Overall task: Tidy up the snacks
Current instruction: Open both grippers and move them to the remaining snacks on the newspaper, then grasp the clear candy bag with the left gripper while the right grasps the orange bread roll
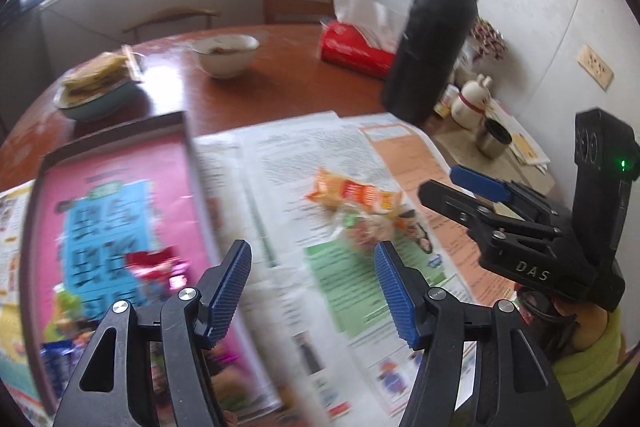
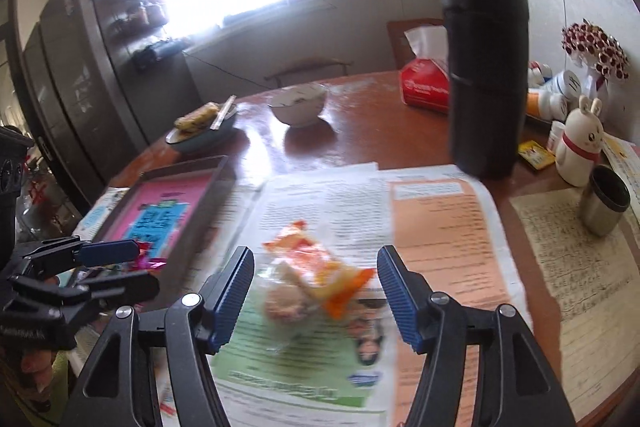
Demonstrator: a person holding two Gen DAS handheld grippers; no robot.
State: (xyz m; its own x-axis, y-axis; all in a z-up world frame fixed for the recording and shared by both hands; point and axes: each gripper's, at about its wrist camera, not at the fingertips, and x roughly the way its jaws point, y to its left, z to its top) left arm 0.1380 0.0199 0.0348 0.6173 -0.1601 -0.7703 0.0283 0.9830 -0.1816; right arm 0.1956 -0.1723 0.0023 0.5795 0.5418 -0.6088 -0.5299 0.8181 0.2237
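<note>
Both tools share one build — black plastic linkage arms, silver round-head screws at the pivots, blue ribbed pads on the fingers. The left gripper (image 1: 314,293) fills the lower frame; the right gripper (image 1: 460,183), at three o'clock, carries white "DAS" lettering and a green light — behind it, a lime-green sleeve (image 1: 592,371).

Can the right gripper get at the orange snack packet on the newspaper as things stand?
Probably yes: the right gripper is open, and the orange snack packet lies on the newspaper just ahead of it with nothing between.

A black flask (image 2: 486,67) stands beside a rabbit figurine (image 2: 580,147).
</note>
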